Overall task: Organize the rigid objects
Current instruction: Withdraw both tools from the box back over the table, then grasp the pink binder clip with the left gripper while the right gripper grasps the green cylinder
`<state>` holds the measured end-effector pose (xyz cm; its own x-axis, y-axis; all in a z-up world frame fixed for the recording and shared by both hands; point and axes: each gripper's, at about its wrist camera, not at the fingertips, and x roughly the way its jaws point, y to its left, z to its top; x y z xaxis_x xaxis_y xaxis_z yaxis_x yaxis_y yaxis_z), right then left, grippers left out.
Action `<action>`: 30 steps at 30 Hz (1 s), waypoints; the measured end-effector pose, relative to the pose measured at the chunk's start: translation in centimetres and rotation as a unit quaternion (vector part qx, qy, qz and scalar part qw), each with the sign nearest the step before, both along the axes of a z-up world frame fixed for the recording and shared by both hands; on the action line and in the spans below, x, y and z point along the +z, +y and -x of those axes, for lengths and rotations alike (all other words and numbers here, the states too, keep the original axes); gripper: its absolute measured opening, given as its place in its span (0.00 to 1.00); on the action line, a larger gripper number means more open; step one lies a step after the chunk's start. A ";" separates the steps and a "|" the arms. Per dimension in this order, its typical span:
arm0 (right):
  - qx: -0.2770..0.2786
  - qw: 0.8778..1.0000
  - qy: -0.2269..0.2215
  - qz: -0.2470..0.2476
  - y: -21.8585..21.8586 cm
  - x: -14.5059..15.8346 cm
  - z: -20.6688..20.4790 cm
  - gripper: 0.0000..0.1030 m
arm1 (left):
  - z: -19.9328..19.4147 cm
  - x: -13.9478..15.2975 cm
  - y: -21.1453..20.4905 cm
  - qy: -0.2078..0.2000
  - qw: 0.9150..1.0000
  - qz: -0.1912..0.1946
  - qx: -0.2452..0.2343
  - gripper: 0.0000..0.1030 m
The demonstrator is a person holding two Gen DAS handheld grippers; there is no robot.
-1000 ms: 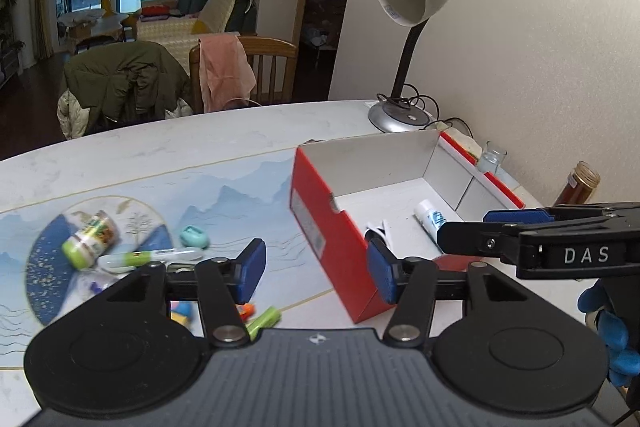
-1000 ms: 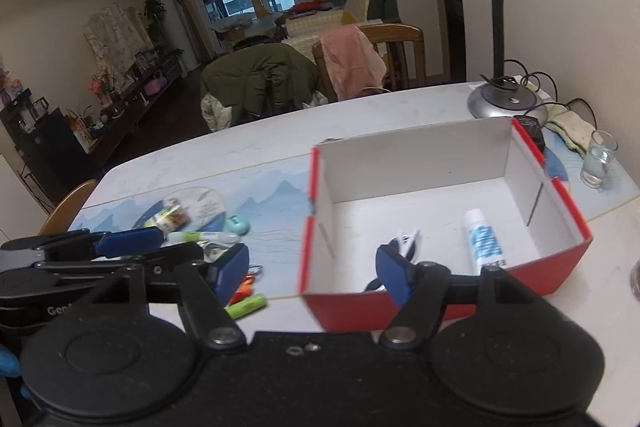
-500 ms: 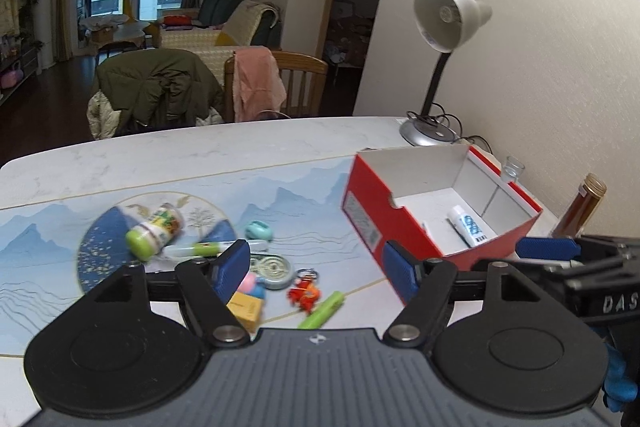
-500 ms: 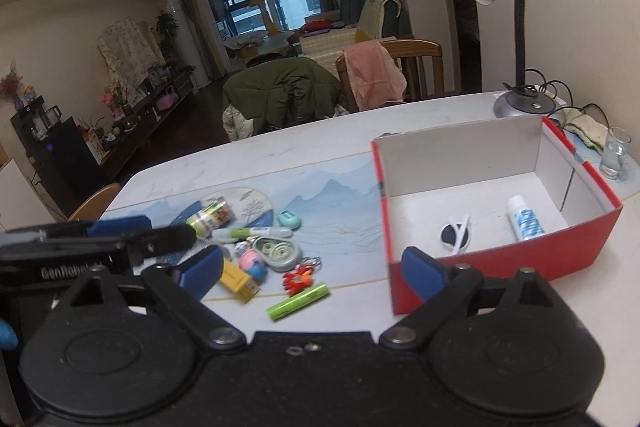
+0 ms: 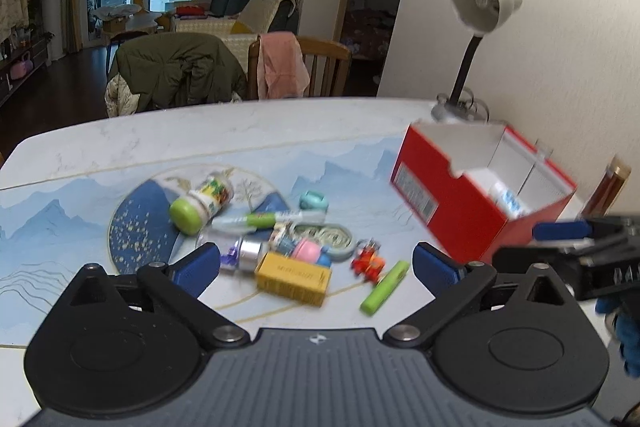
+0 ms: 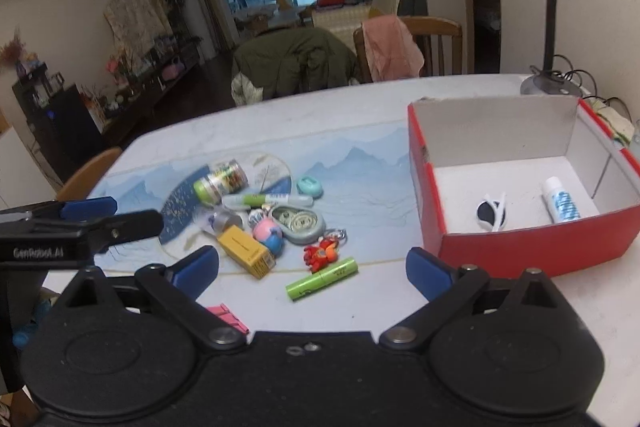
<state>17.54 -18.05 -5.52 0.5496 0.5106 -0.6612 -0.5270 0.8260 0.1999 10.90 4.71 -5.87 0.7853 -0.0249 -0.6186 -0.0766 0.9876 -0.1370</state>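
Observation:
A red box (image 6: 532, 247) with white inside stands at the table's right; it holds white sunglasses (image 6: 493, 213) and a small white-blue tube (image 6: 561, 199). It also shows in the left wrist view (image 5: 460, 203). Left of it lies a pile: a green-capped bottle (image 6: 221, 182), a marker (image 6: 267, 201), a yellow box (image 6: 246, 251), a pink-blue ball (image 6: 269, 231), a red toy (image 6: 322, 253) and a green tube (image 6: 322, 278). My left gripper (image 5: 316, 267) is open and empty above the pile. My right gripper (image 6: 312, 267) is open and empty, over the green tube.
A desk lamp (image 6: 548, 7) stands behind the box by the wall. A brown bottle (image 5: 610, 187) and a glass (image 6: 635, 135) stand right of the box. Chairs with a coat (image 6: 296, 61) are at the far edge. A pink item (image 6: 226, 315) lies near the front.
Both grippers have pulled back and left from the red box and now face the pile. Both have opened wider. The box and its contents have not moved.

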 end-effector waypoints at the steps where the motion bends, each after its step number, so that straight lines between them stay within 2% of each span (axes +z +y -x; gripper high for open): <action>1: 0.002 1.000 0.003 0.006 0.4 -0.4 -0.2 0.98 | 0.1 -0.6 0.0 0.004 1.000 -0.004 -0.003 1.00; 11: 0.059 0.995 0.034 0.068 3.8 -5.4 -2.6 0.97 | 0.9 -6.8 -0.2 0.072 0.997 0.017 -0.013 1.00; 19: 0.109 0.987 0.017 0.119 6.2 -8.2 -3.9 0.97 | 0.9 -9.3 -1.3 0.081 0.996 0.000 -0.039 1.00; 22: 0.127 0.983 0.017 0.128 6.6 -9.1 -4.5 0.97 | 0.5 -10.2 -1.4 0.092 0.994 0.007 -0.050 1.00; 30: 0.160 0.974 0.005 0.162 7.6 -11.0 -5.9 0.96 | -0.2 -11.6 -1.7 0.102 0.994 -0.005 -0.044 1.00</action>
<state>23.45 -10.45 -16.48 0.3884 0.4192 -0.8206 -0.7676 0.6398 -0.0365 11.08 3.03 -17.48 0.6380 -0.0805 -0.7658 -0.0159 0.9929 -0.1177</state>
